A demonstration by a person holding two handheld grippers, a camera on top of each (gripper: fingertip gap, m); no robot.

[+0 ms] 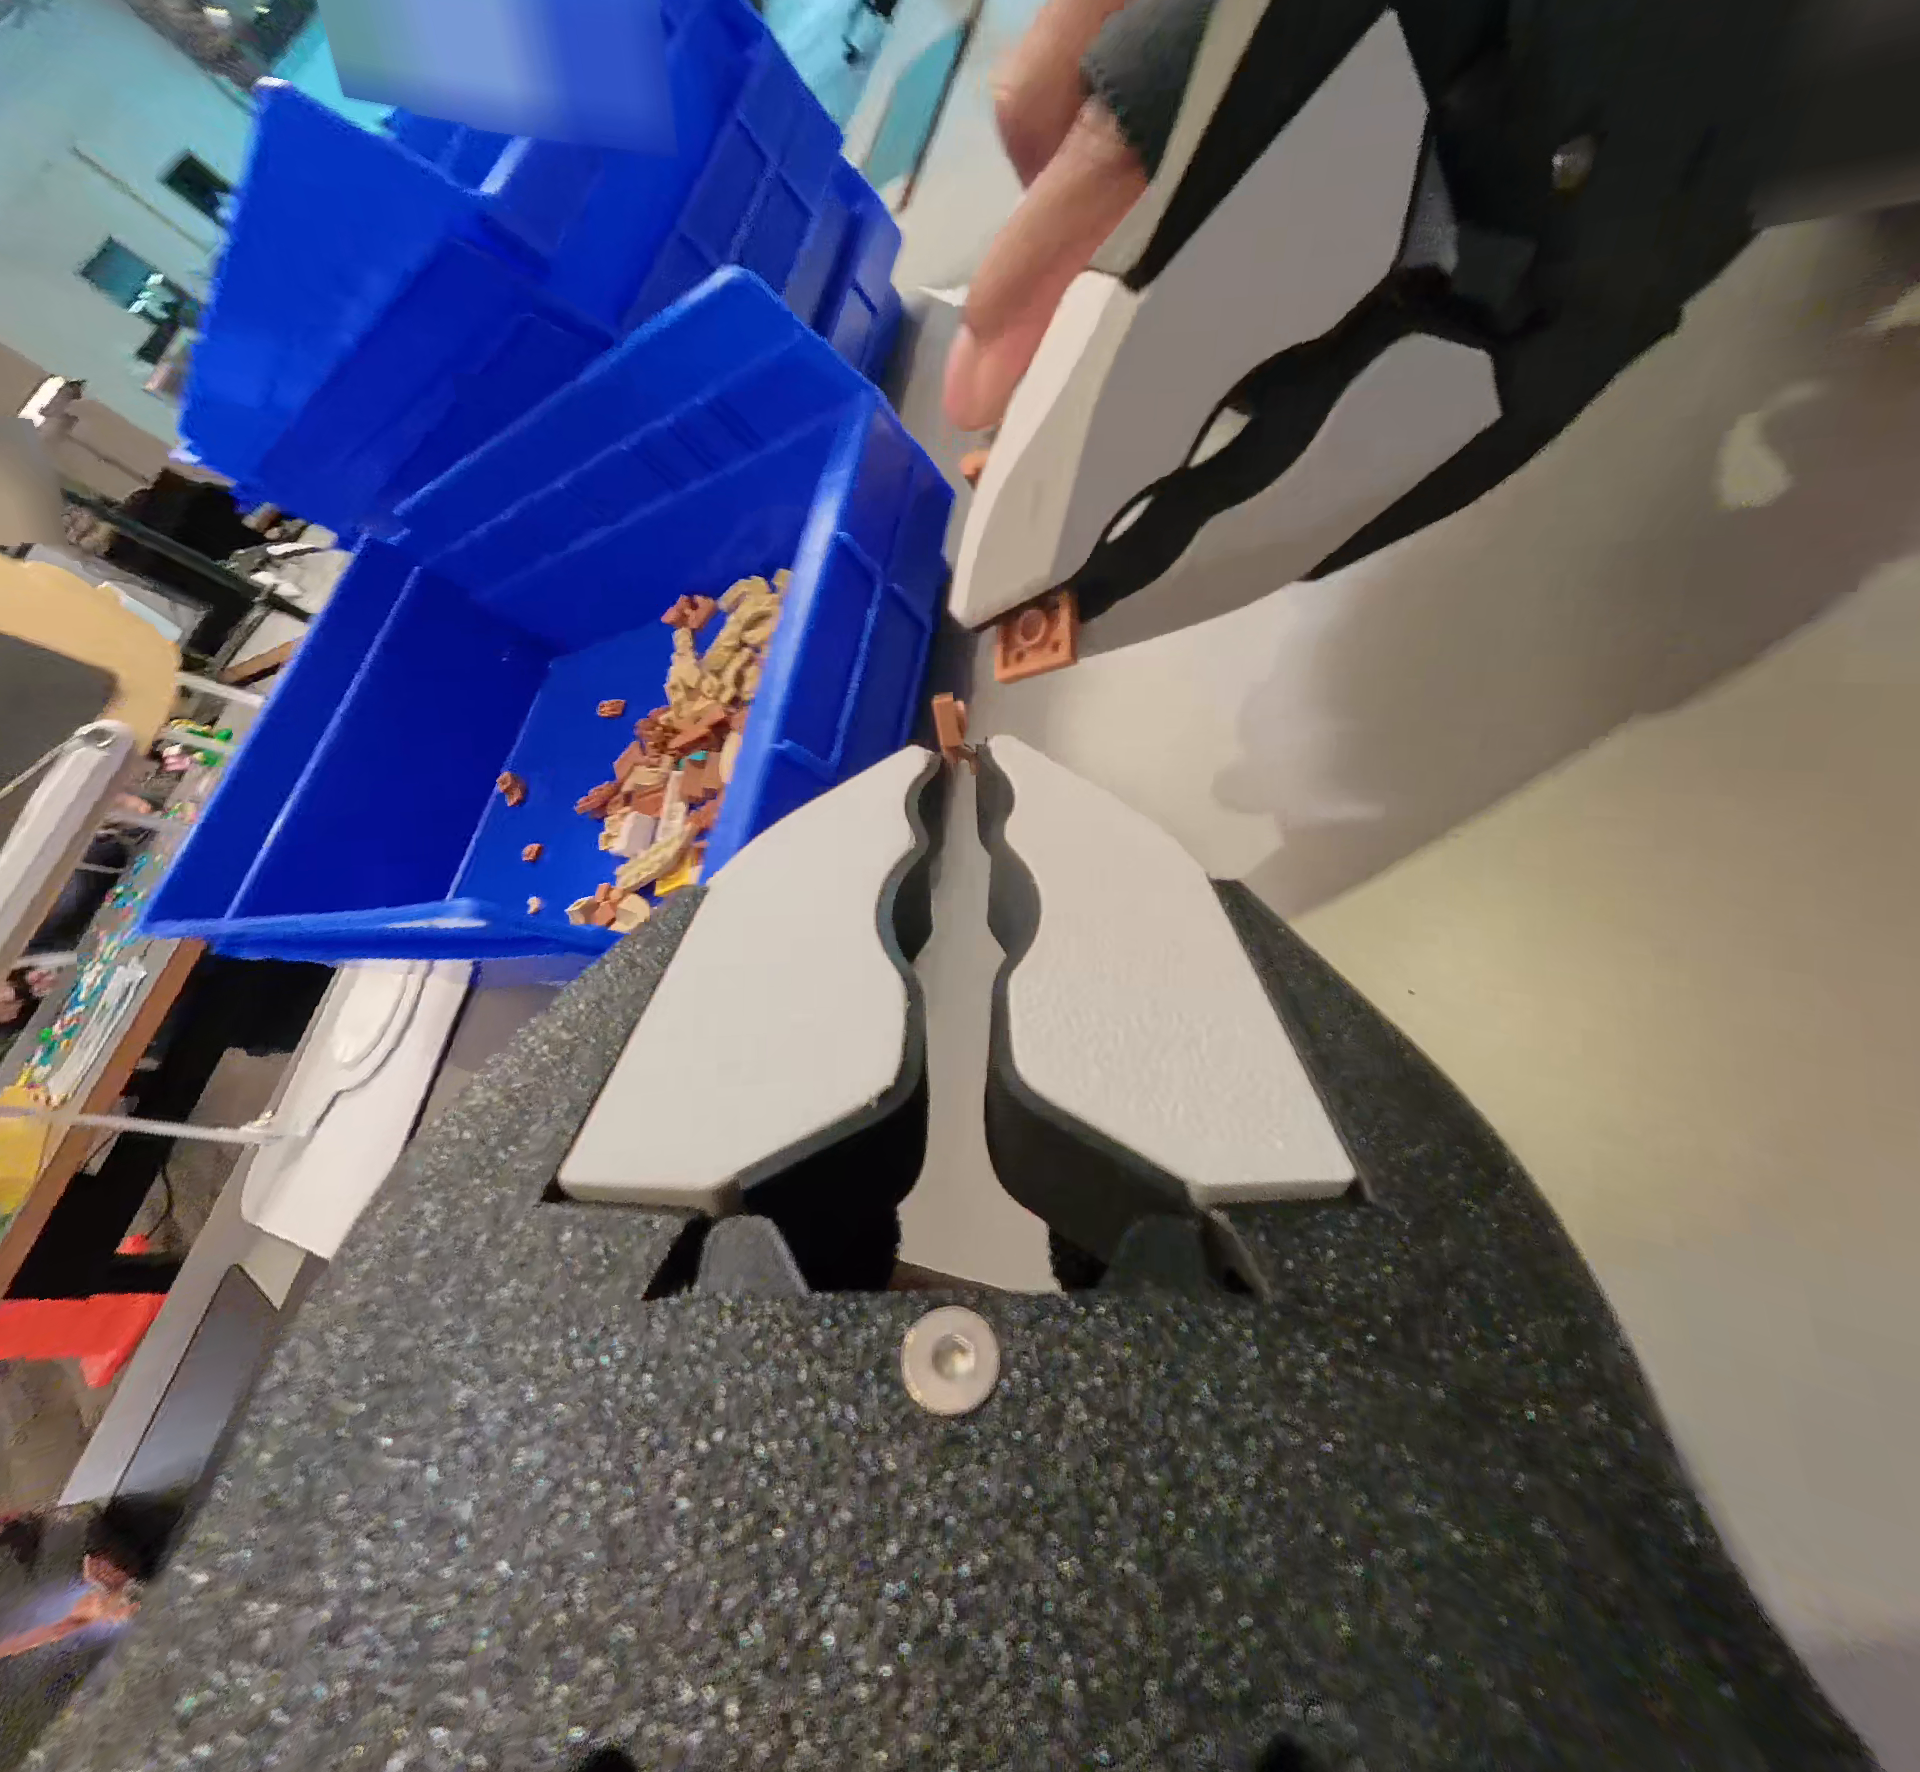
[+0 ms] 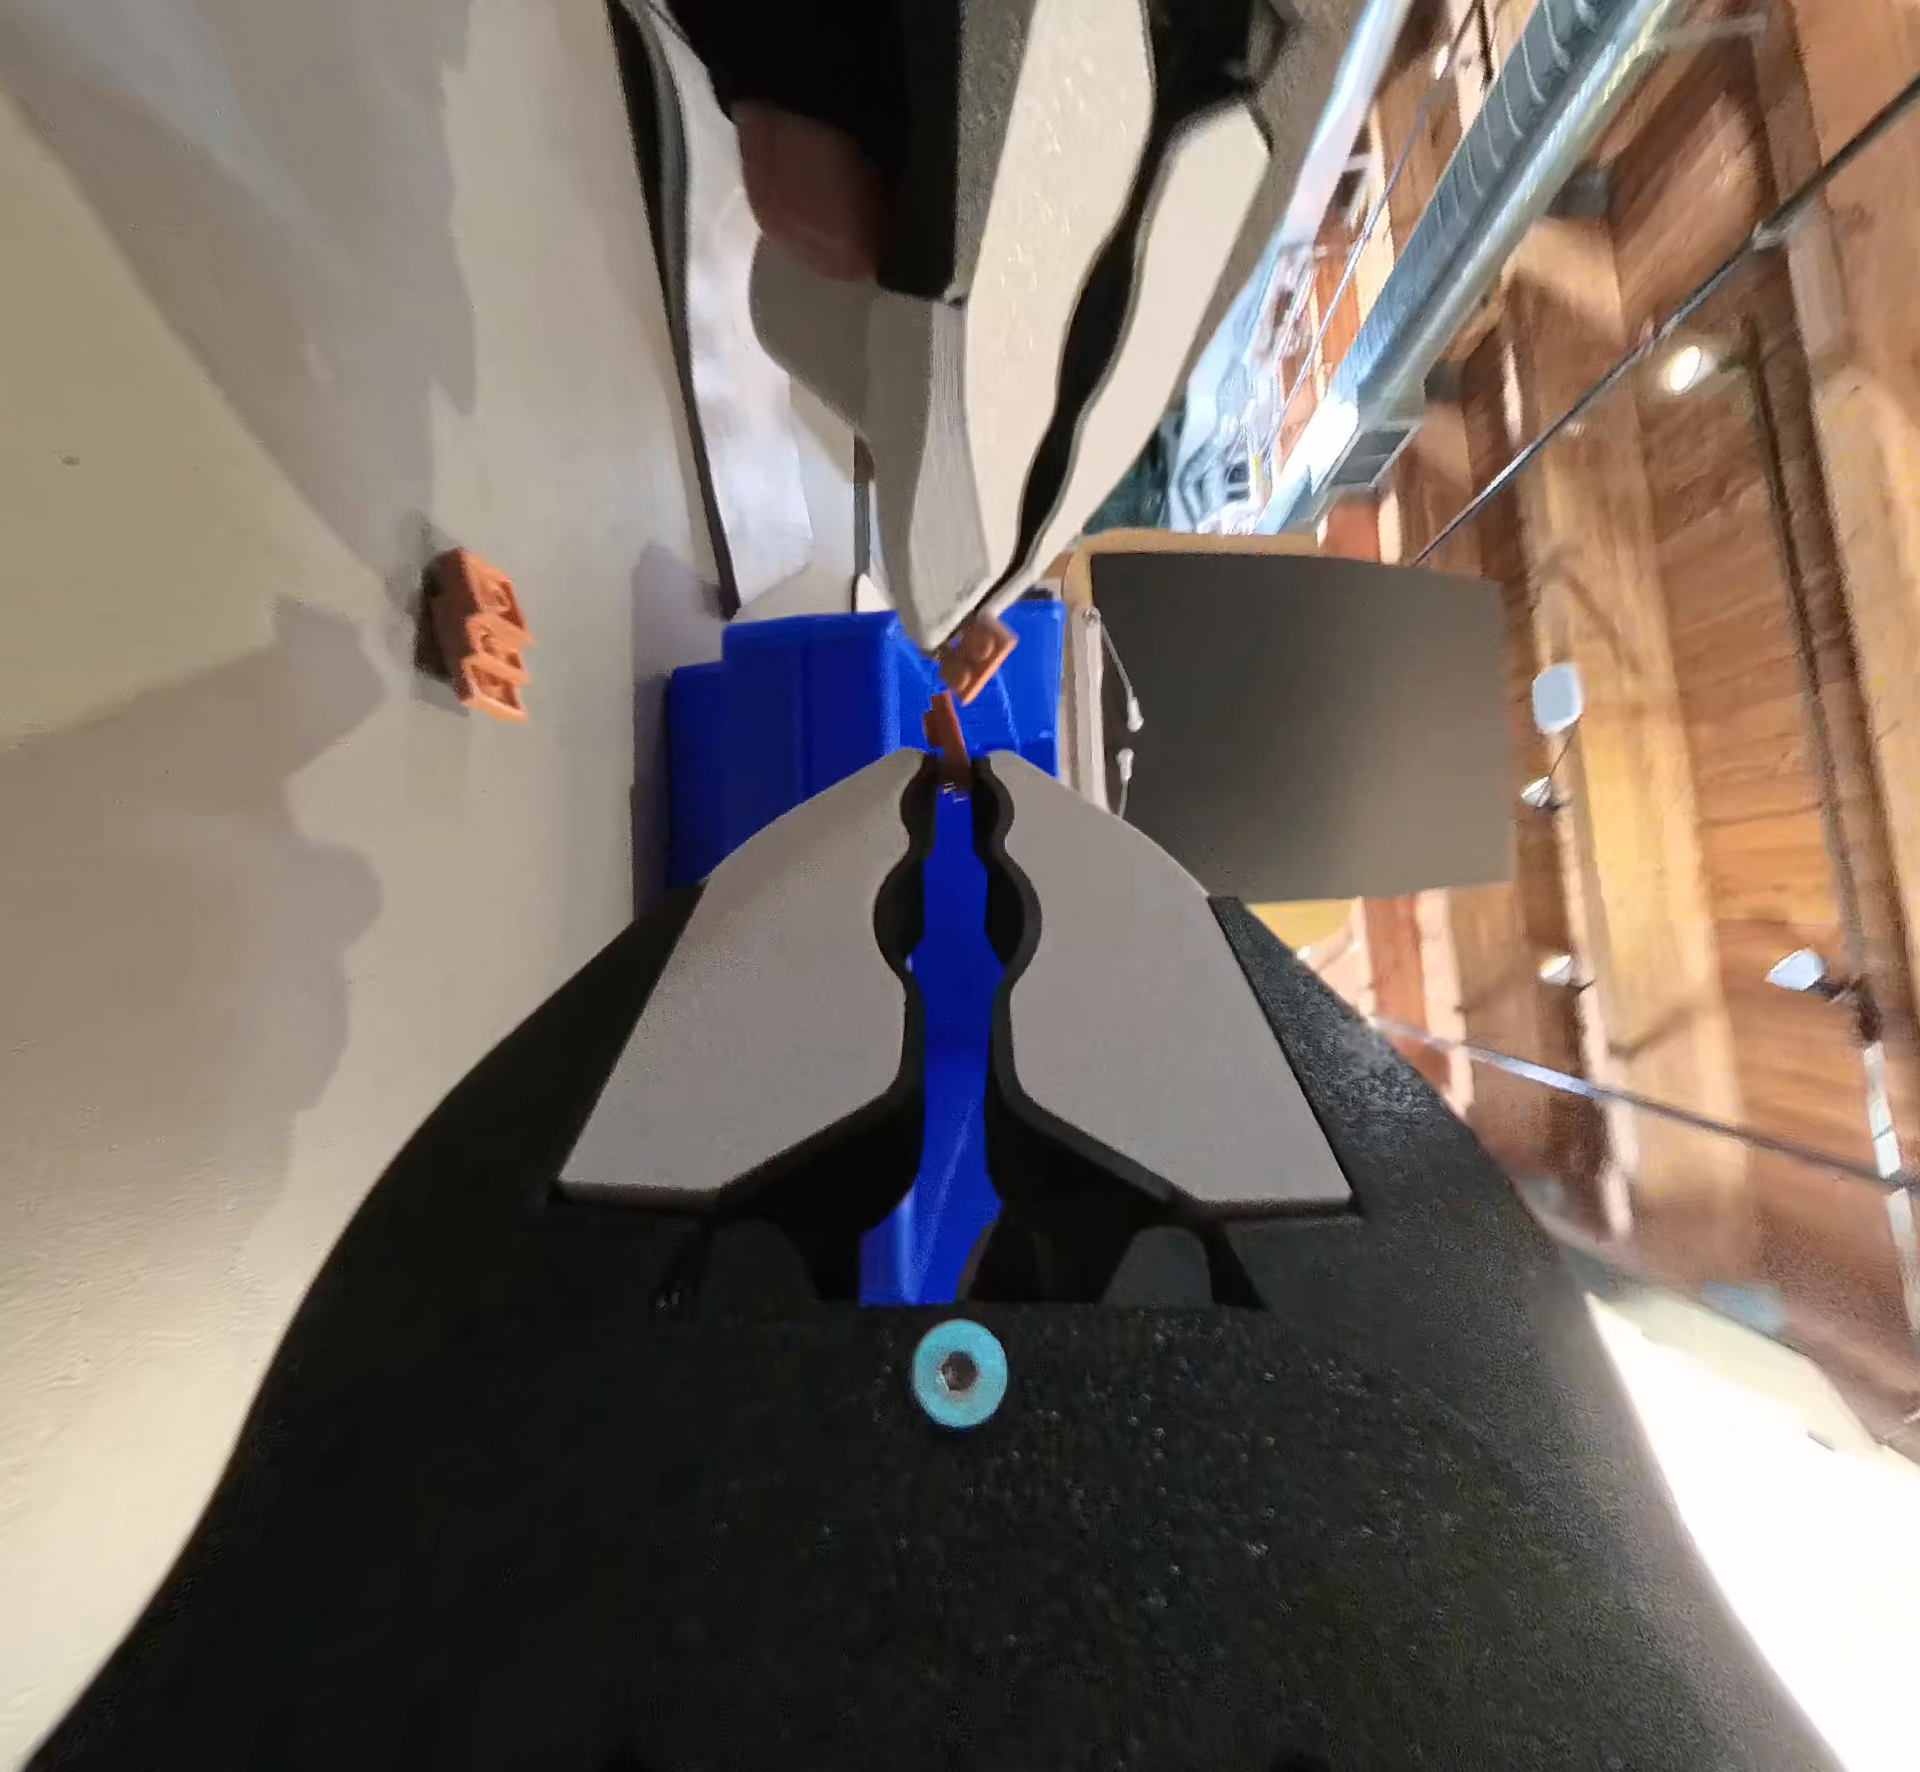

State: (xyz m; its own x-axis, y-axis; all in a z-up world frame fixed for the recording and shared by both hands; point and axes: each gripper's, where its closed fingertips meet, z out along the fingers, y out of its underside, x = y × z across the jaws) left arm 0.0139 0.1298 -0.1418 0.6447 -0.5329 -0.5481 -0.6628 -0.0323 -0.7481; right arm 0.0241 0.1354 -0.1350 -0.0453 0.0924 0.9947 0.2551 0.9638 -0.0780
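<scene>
**Two grippers, two small brown bricks**

Left wrist view: your left gripper pinches a small brown brick at its tips. Just beyond, your right gripper grips a square brown plate. The blue bin of bricks sits on the left.

Right wrist view: your right gripper is closed on its thin brown piece, almost touching the other one. A brown brick stack lies far left on the white table.
</scene>
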